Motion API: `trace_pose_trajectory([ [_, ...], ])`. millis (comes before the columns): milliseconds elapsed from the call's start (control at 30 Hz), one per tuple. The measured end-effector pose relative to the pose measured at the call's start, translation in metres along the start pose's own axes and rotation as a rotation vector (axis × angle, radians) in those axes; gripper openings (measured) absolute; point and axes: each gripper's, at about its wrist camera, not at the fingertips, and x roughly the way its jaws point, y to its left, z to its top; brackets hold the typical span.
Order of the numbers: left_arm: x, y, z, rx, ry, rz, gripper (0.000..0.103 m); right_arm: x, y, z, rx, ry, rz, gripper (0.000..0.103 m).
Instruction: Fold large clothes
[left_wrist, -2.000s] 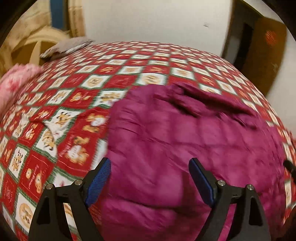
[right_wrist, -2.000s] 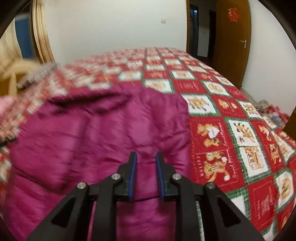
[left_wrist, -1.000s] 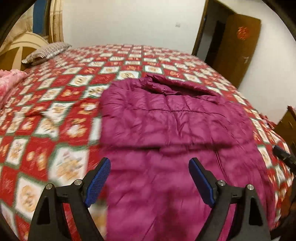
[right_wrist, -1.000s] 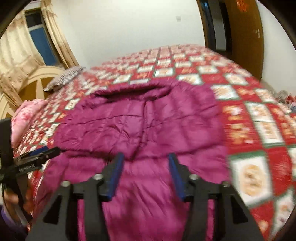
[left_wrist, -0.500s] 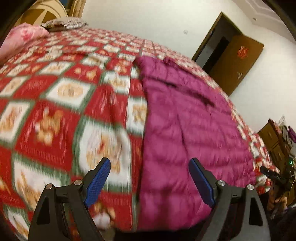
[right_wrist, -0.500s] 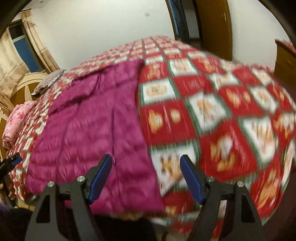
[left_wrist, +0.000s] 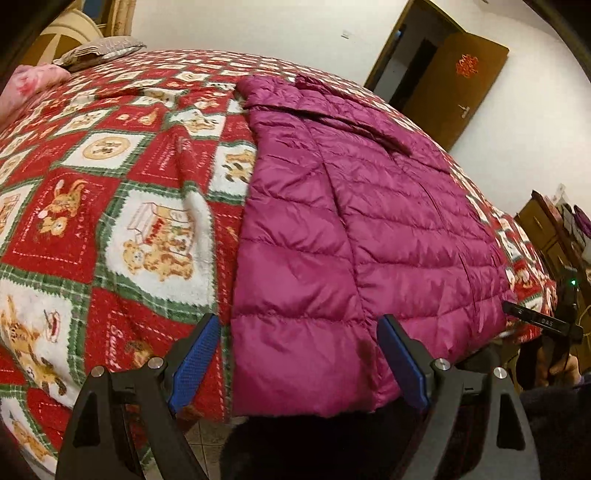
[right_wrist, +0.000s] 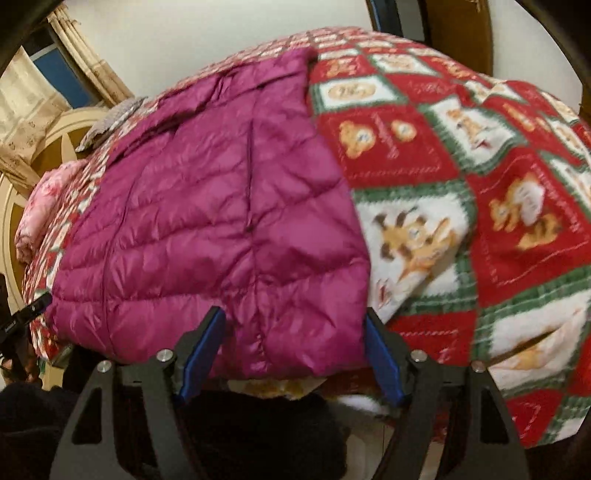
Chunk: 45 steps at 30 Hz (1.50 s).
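Magenta quilted jacket: spread flat on the red teddy-bear bedspread, hem hanging over the near edge, collar toward 12 o'clock. Left gripper: jaws released, straddling the hem's left corner. Right gripper: jaws released, straddling the right corner. Pillow: 11 o'clock.

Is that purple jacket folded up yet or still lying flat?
Partly folded: the jacket lies flat on the blanket as a long strip, sleeves tucked across the top, hem at the bed edge.
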Motion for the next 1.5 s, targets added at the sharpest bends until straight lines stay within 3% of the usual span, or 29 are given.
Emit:
trace_pose_trajectory([
  [67,0.002,-0.004,0.0,0.014,0.018,0.017,0.087,0.0,0.002,-0.002,-0.019,0.003,-0.012,0.061],
  [100,0.003,-0.007,0.0,0.024,0.025,0.031,0.086,0.001,0.002,-0.001,-0.024,0.008,-0.014,0.051],
  [167,0.005,-0.012,0.0,0.039,0.049,0.033,0.075,0.0,0.001,-0.001,-0.017,0.011,0.005,0.039],
  [267,0.005,-0.013,-0.001,0.03,0.061,0.025,0.047,-0.001,0.003,-0.001,-0.009,0.009,0.021,0.026],
  [300,0.004,-0.012,-0.001,0.02,0.067,-0.007,0.03,-0.003,0.006,0.0,-0.013,0.004,0.023,0.022],
  [333,0.004,-0.009,-0.001,-0.003,0.082,-0.05,0.024,-0.004,0.008,-0.001,-0.017,-0.001,0.024,0.02],
  [500,0.001,-0.012,-0.002,-0.016,0.069,-0.083,0.017,-0.016,0.013,-0.001,-0.013,-0.044,0.054,0.015],
  [600,-0.007,-0.013,0.002,-0.03,0.034,-0.149,0.013,-0.031,0.016,0.0,-0.011,-0.082,0.078,0.014],
  [800,-0.019,-0.018,0.009,-0.024,-0.011,-0.207,0.009,-0.048,0.018,0.006,0.047,-0.132,0.196,0.013],
  [1267,-0.065,-0.024,0.019,0.034,-0.143,-0.335,0.008,-0.079,0.019,-0.003,0.073,-0.186,0.276,0.012],
  [1500,-0.102,-0.023,0.026,0.029,-0.233,-0.462,0.008,-0.122,0.024,-0.004,0.056,-0.254,0.29,0.012],
])
